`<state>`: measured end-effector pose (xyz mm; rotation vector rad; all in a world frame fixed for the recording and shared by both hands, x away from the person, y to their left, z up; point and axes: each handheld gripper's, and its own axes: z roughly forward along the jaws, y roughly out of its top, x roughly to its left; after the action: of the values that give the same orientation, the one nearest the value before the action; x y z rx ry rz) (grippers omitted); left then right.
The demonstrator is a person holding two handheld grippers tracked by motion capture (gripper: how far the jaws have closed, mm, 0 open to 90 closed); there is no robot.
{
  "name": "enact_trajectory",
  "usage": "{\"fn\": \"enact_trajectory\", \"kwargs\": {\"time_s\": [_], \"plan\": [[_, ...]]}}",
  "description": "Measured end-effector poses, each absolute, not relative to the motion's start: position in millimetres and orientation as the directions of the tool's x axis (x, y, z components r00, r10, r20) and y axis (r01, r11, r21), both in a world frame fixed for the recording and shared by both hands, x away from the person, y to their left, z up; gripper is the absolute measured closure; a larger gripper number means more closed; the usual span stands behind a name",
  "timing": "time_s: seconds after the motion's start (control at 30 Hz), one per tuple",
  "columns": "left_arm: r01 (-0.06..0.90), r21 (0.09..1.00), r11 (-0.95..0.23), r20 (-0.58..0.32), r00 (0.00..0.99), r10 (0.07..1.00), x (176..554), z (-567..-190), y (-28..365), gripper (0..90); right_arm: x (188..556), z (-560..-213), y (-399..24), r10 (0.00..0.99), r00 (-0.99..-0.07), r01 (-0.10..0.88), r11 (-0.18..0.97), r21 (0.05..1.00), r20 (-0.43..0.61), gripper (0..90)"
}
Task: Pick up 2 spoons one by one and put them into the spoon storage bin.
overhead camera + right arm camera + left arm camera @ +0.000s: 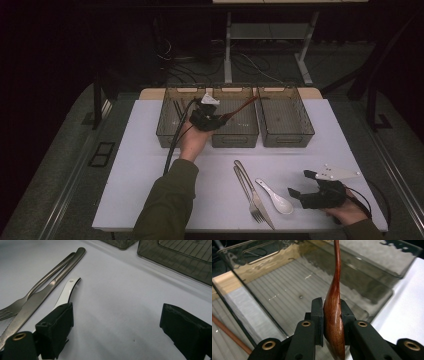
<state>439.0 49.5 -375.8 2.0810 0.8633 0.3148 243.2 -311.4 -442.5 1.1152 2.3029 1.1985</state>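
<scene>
My left gripper [216, 120] is shut on a dark red wooden spoon [334, 315], gripping its bowl between the pads. The spoon's handle [242, 105] reaches out over the middle smoky bin [235, 136] in the high view. My right gripper [301, 185] stands open low over the white table near its front right, nothing between its jaws. Just left of it lie a white ceramic spoon [276, 199], a steel knife [256, 196] and a steel fork [249, 195]. The right gripper view has the white spoon's handle [67, 291] beside the left jaw, with the knife [40, 296] and fork [37, 288] beyond.
Three smoky plastic bins stand in a row at the table's back: the left bin [172, 122] holds thin sticks, the right bin [285, 120] looks bare inside. A thin reddish stick [229, 333] lies in the neighbouring bin. Dark floor and a desk frame [265, 45] lie behind.
</scene>
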Motion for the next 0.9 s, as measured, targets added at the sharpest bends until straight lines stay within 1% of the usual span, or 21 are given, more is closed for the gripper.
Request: {"fn": "enact_trajectory", "kwargs": {"time_s": [0.17, 0.43, 0.47, 0.53, 0.7, 0.9], "plan": [[0.474, 0.765, -0.436, -0.067, 0.732, 0.678, 442, -383, 46, 78.3, 243, -442, -311, 0.759, -0.647, 0.495, 0.343, 0.798, 0.075, 12.0], [0.489, 0.751, -0.443, -0.075, 0.73, 0.679, 445, -391, 40, 77.9, 243, -442, -311, 0.757, -0.649, 0.494, 0.345, 0.798, 0.075, 12.0], [0.495, 0.751, -0.437, -0.087, 0.73, 0.678, 445, -392, 40, 75.7, 243, -442, -311, 0.756, -0.65, 0.494, 0.346, 0.798, 0.074, 12.0], [0.493, 0.756, -0.431, -0.084, 0.726, 0.683, 445, -393, 40, 64.6, 243, -442, -311, 0.756, -0.65, 0.493, 0.345, 0.799, 0.075, 12.0], [0.473, 0.768, -0.433, -0.075, 0.737, 0.672, 444, -389, 40, 58.1, 243, -442, -311, 0.756, -0.651, 0.492, 0.345, 0.799, 0.075, 12.0], [0.453, 0.788, -0.418, -0.088, 0.754, 0.651, 440, -383, 41, 52.0, 243, -442, -311, 0.757, -0.65, 0.493, 0.344, 0.799, 0.075, 12.0]]}}
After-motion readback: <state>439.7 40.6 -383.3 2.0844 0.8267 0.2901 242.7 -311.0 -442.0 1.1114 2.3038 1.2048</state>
